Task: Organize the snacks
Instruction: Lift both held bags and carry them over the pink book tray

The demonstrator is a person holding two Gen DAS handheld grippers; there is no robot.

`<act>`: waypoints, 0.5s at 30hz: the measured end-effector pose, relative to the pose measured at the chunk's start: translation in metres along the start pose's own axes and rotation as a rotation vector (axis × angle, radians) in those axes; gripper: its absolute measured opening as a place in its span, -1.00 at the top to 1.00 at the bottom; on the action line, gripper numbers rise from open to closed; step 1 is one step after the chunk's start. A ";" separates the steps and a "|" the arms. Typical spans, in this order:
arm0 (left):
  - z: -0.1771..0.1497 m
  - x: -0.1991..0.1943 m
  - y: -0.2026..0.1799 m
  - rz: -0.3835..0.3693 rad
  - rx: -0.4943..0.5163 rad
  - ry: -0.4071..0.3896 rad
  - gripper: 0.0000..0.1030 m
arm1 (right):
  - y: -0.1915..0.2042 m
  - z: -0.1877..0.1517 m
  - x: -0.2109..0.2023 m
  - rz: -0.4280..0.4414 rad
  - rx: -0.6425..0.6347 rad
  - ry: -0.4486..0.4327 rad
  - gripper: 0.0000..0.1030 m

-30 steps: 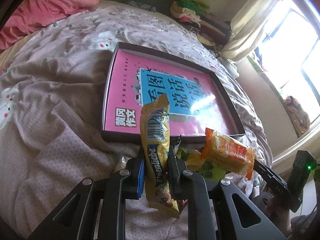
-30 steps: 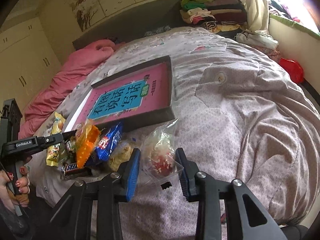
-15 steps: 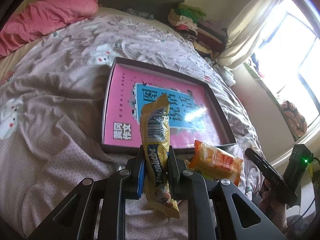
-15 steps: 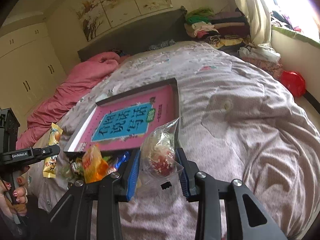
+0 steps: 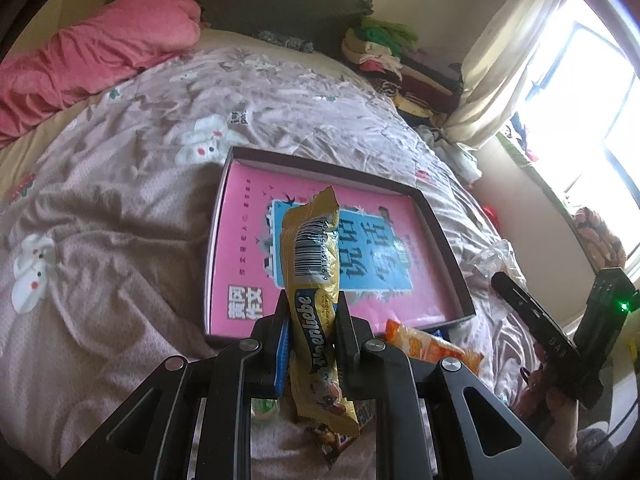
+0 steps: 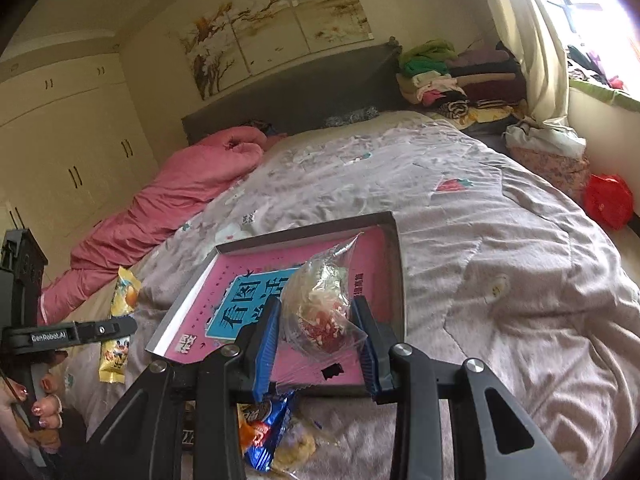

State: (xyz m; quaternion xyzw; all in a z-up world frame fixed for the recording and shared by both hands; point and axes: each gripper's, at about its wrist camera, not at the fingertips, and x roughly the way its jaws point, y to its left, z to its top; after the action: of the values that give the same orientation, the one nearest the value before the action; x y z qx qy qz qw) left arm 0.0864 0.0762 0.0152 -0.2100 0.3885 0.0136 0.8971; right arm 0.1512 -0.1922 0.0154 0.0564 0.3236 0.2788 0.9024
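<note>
My left gripper [image 5: 311, 320] is shut on a long yellow snack packet [image 5: 314, 280] that stands upright between its pads, lifted in front of a shallow dark tray [image 5: 444, 236] lined with a pink and blue printed sheet. In the right wrist view my right gripper [image 6: 318, 330] is shut on a clear plastic bag with a red and white snack [image 6: 320, 312], held over the near edge of the same tray [image 6: 394, 264]. The left gripper and yellow packet [image 6: 118, 344] show at the far left of that view. An orange packet [image 5: 432, 346] and a blue packet [image 6: 264, 436] lie on the bed below the grippers.
The tray rests on a wrinkled pinkish quilt [image 5: 120, 240] covering a bed. A pink duvet [image 6: 180, 200] is bunched near the dark headboard. Folded clothes [image 6: 452, 80] are piled by the curtain and window. A red item [image 6: 608, 200] sits on the floor at the right.
Both grippers have risen and moved toward the tray with their packets still held. The loose snack pile has slipped lower, mostly beneath the grippers.
</note>
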 end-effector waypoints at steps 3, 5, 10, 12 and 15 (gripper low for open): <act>0.005 0.003 -0.001 0.007 -0.003 -0.001 0.64 | -0.001 0.001 0.005 0.010 -0.001 0.006 0.30; 0.007 0.006 -0.002 0.013 -0.002 0.000 0.64 | -0.002 0.003 0.007 0.009 -0.003 0.008 0.30; 0.009 0.014 -0.006 0.012 0.001 0.018 0.64 | -0.006 0.010 0.012 0.015 0.016 0.030 0.30; 0.010 0.017 -0.007 0.011 0.003 0.027 0.64 | -0.007 0.014 0.015 0.020 0.019 0.035 0.30; 0.012 0.022 -0.007 0.013 0.004 0.034 0.64 | -0.006 0.017 0.020 0.028 0.013 0.045 0.30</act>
State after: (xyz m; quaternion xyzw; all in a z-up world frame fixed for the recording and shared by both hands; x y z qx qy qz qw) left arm 0.1118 0.0711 0.0095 -0.2058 0.4053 0.0151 0.8906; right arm 0.1771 -0.1850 0.0164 0.0605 0.3447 0.2906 0.8905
